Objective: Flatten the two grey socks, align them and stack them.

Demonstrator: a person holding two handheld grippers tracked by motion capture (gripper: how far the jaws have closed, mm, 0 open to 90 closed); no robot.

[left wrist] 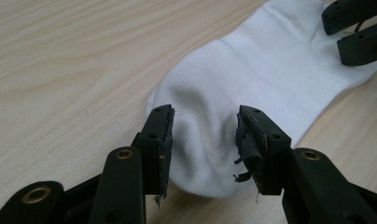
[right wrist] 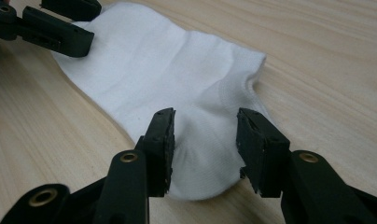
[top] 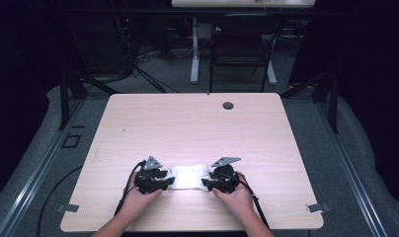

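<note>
Near the table's (top: 138, 118) front edge, both grippers' fingers straddle the sock (top: 187, 176), apart.

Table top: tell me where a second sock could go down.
Free: the broad bare wood of the table between the white sock and the round grommet hole, plus strips along both side edges. Crowded: the near edge, where the left gripper and right gripper sit open at each end of the sock.

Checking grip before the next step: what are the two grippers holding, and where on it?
Nothing is gripped. The left gripper straddles one end of the white sock, the right gripper the other, jaws open.
</note>
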